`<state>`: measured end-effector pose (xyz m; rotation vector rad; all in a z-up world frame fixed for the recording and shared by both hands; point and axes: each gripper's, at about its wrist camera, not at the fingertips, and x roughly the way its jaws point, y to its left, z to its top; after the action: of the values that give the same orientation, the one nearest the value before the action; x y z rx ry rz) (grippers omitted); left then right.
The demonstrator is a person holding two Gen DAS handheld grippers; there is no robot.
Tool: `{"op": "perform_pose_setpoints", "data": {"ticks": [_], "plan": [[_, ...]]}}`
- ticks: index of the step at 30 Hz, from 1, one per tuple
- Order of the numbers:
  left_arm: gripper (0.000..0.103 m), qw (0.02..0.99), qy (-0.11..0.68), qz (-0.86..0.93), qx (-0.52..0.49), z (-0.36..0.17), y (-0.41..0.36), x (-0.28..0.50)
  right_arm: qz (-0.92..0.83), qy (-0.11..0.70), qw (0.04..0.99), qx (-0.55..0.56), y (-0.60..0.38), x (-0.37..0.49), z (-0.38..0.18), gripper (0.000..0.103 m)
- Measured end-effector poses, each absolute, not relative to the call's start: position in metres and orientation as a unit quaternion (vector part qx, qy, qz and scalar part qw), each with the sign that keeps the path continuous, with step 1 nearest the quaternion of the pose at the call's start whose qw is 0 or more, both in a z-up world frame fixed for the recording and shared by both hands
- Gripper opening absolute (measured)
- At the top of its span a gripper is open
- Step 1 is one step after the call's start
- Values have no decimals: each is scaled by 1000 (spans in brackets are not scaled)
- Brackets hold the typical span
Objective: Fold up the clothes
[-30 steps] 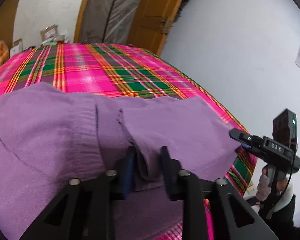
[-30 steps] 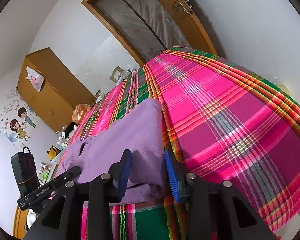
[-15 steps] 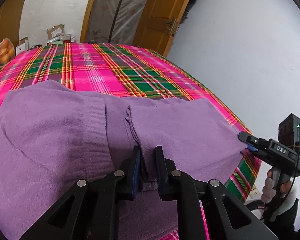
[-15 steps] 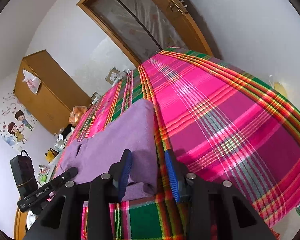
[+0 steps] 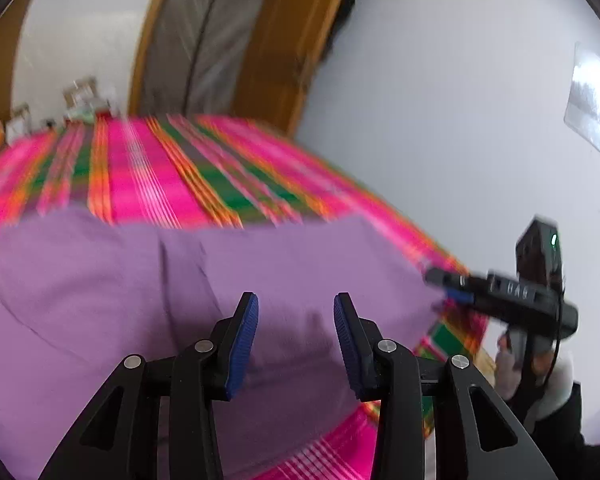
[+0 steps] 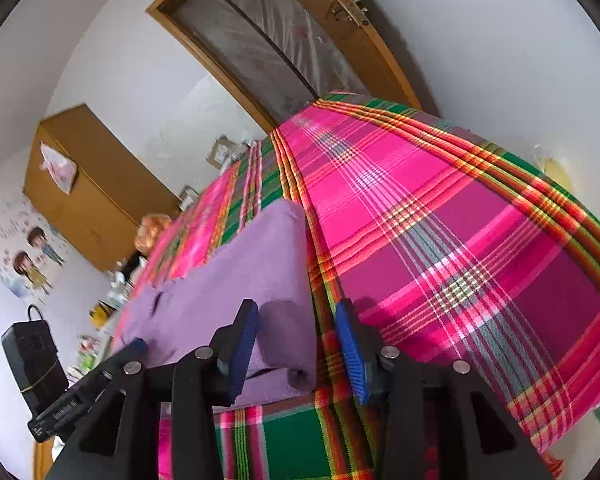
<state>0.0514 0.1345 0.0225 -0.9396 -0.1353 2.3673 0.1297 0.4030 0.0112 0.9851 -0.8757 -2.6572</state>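
While lying spread on the plaid bedspread (image 5: 148, 176), purple sweater (image 5: 100, 304) sits directly under and ahead of left claw (image 5: 296, 338), with fabric showing between the blue pads (image 5: 242, 344) but not pinched: jaws opening, pads standing clear of the cloth on both sides. Seen from the right wrist, same sweater (image 6: 260, 264) runs away as a long folded strip, its near folded corner just inside right claw (image 6: 296, 344), closer to the left pad than to the right one; jaws there also opening, released, nothing clenched, the right pad hanging over bare bedspread (image 6: 460, 240) beside the sweater's edge. Soft knit, plain lilac, doubled over in layers, with a fold line running down the middle in the left view and a rolled, thick edge at the near end in the right view. Left view blurred, so finer texture unreadable. Right claw (image 5: 448, 284) also visible from the left wrist, at the sweater's far right corner near the bed's edge.
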Motion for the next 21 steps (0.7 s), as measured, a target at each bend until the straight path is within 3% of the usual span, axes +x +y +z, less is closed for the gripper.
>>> {"op": "perform_pose_setpoints", "data": {"ticks": [6,21], "plan": [[41,295,-47,881,-366,12,138,53,-895,-253,84,358,390,123,17,44],[41,329,-48,889,-316,27,133,78,-868,-267,91,408,384,117,20,44]]}}
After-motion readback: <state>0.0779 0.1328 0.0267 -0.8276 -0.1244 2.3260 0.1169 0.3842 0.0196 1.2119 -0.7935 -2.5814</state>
